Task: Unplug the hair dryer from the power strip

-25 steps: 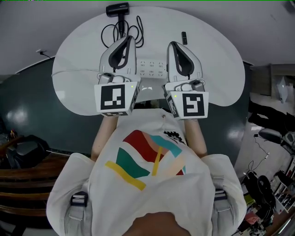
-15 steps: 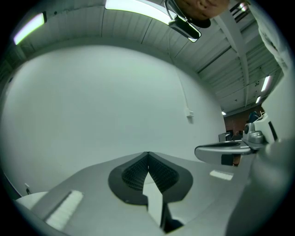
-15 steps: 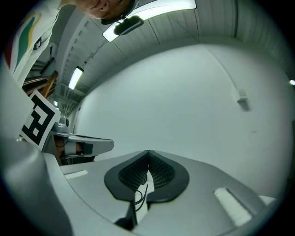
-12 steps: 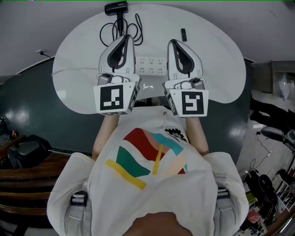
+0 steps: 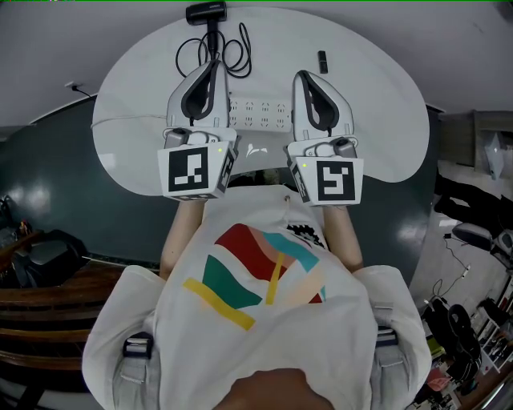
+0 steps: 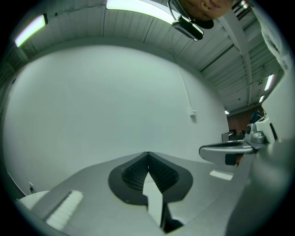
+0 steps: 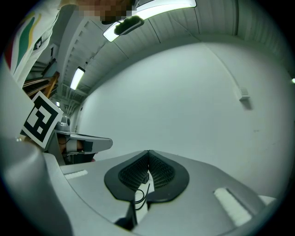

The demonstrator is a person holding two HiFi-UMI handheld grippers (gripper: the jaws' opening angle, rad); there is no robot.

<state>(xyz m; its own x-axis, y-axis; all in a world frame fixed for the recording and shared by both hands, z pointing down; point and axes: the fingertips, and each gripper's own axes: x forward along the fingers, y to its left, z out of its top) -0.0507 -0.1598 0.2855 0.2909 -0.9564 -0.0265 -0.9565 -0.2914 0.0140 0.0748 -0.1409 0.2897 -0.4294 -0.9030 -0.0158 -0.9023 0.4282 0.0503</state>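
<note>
Both the left gripper [image 5: 213,69] and the right gripper [image 5: 302,77] are level above the white table [image 5: 377,104], jaws pressed together, empty. The power strip [image 5: 260,114] lies between them; the hair dryer [image 5: 206,13] lies at the far edge, its black cord [image 5: 244,48] coiled beside the strip.

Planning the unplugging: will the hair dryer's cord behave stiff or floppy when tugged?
Probably floppy: the cord lies in loose loops on the table. Being thin, it likely weighs little and could tangle.

Even, cool overhead light from ceiling strip lamps [image 7: 147,14] — soft shadows, sharp focus, heavy fisheye bending with dark corners.
</note>
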